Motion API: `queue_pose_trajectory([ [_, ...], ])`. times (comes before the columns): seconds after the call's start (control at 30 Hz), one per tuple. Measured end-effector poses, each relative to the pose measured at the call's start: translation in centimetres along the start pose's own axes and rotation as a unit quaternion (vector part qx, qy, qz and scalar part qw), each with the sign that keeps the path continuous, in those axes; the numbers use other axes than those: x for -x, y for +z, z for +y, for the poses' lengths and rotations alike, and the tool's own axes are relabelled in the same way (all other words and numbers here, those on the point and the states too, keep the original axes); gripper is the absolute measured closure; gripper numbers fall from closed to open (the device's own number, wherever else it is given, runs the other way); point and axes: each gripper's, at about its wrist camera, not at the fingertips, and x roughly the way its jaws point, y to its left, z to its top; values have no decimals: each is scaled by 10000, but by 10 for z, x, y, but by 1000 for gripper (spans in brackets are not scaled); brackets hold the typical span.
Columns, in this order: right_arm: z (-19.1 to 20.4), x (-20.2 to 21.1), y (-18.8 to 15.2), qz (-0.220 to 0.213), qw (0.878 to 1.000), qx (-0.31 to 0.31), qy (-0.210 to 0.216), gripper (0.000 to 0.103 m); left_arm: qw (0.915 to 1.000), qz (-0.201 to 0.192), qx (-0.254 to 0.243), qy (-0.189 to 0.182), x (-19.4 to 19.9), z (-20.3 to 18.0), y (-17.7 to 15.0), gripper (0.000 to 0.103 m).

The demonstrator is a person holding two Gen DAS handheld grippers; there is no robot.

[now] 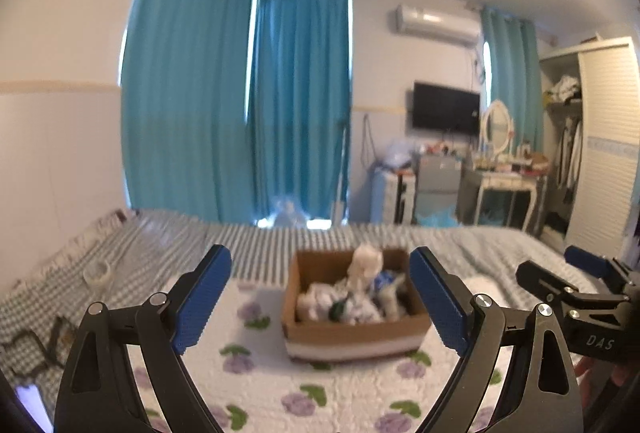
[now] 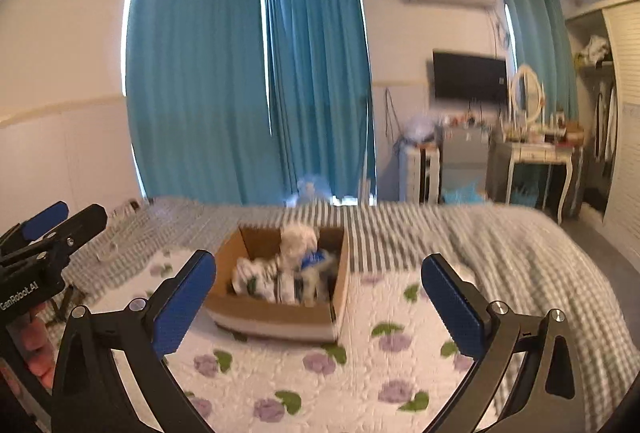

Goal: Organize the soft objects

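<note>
A brown cardboard box (image 1: 352, 337) sits on a white quilt with purple flowers (image 1: 280, 385) on the bed. It holds several soft things: a white plush toy (image 1: 364, 265) standing up and crumpled white and blue cloth pieces (image 1: 344, 305). My left gripper (image 1: 320, 301) is open and empty, held above the quilt in front of the box. My right gripper (image 2: 320, 301) is open and empty, also short of the box (image 2: 276, 317), with the plush toy (image 2: 298, 243) showing between its fingers. Each gripper shows at the edge of the other's view.
The bed has a grey checked and striped cover (image 1: 160, 241). A roll of tape (image 1: 97, 271) and a dark cable (image 1: 36, 345) lie at its left. Teal curtains (image 1: 240, 113), a dressing table (image 1: 508, 185) and a wardrobe (image 1: 600, 153) stand behind.
</note>
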Motion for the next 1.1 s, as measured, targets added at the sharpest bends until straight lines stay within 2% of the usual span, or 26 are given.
queue_pose_trajectory([
  [0.07, -2, -9, -6, 65, 9999, 29, -102, 0, 9999, 170, 7, 27, -9, 1, -11, 11],
  [0.13, -6, -14, -11, 79, 9999, -63, -6, 0, 9994, 336, 37, 36, -17, 2, -20, 11],
  [0.27, -11, -20, -17, 122, 9998, -139, -69, 0, 9990, 446, -57, 69, -20, 3, -28, 11],
  [1.1, -6, -15, -14, 80, 9998, -148, -72, 0, 9983, 578, 11, -123, -24, 4, -34, 11],
])
